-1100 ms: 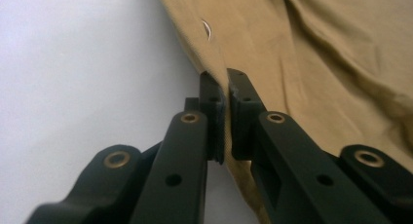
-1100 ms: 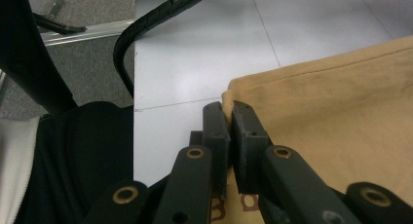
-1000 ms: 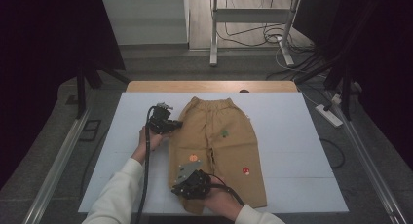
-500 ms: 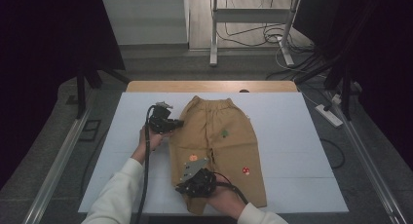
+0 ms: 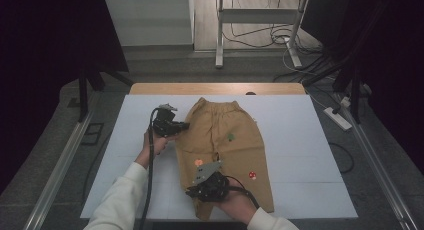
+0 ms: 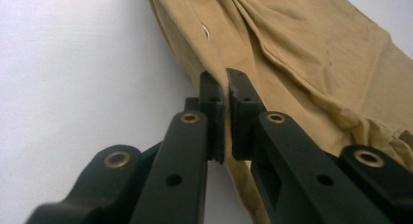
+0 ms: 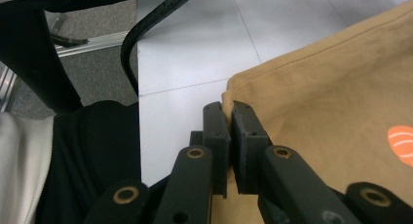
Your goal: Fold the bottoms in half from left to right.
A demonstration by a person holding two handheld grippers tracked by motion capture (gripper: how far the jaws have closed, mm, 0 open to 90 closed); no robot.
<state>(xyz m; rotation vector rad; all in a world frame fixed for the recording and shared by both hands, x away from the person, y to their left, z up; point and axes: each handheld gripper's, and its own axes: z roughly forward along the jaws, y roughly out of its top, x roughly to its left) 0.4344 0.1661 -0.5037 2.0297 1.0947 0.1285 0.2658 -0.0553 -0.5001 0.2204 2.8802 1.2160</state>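
Tan children's trousers [image 5: 235, 150] lie flat on the white table cover [image 5: 300, 140], waistband at the far end. My left gripper [image 5: 184, 126] is at their left side seam near the hip. In the left gripper view its jaws [image 6: 225, 85] are shut on the edge of the tan cloth [image 6: 311, 63]. My right gripper [image 5: 191, 192] is at the near end of the left leg. In the right gripper view it [image 7: 228, 112] is shut on the hem corner of the trousers [image 7: 341, 87], close to an orange patch [image 7: 402, 141].
The wooden table edge [image 5: 215, 88] shows behind the white cover. A metal stand [image 5: 219, 40] and loose cables are on the floor beyond. A power strip [image 5: 339, 119] lies on the floor at the right. Metal rails run along both sides.
My right gripper has shifted slightly right and away from me, with the hem corner in it. The left gripper has stayed put.
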